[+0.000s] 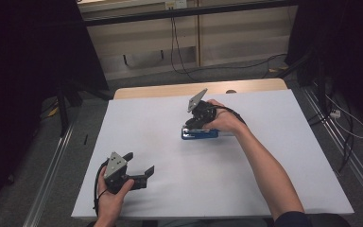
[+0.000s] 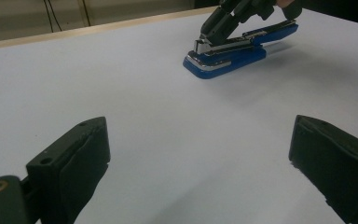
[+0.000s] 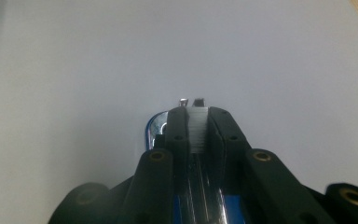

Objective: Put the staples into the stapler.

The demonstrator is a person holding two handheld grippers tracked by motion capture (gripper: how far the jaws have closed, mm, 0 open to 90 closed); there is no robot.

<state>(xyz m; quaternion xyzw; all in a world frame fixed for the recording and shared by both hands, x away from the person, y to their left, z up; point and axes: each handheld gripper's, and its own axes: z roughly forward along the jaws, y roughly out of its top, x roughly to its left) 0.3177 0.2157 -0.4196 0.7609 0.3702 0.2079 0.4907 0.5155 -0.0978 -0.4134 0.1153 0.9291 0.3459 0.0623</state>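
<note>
A blue stapler (image 1: 199,135) (image 2: 223,58) lies on the white table top (image 1: 170,194), right of centre. My right gripper (image 1: 189,126) (image 2: 207,32) comes down on its front end from the right. In the right gripper view its jaws (image 3: 198,112) are shut on a narrow pale ridged strip (image 3: 198,126), which looks like a strip of staples, over the stapler's chrome channel (image 3: 205,186). My left gripper (image 1: 142,161) (image 2: 200,126) rests near the front left of the table. It is open, with bare table between its fingers (image 2: 74,154).
The table's wooden edge (image 1: 170,90) shows along the far side. Beyond it, cables (image 1: 177,56) hang over the floor by a pale wall. Dark stands (image 1: 64,104) flank the left, metal rails (image 1: 345,151) the right. Bare white surface lies between the two grippers.
</note>
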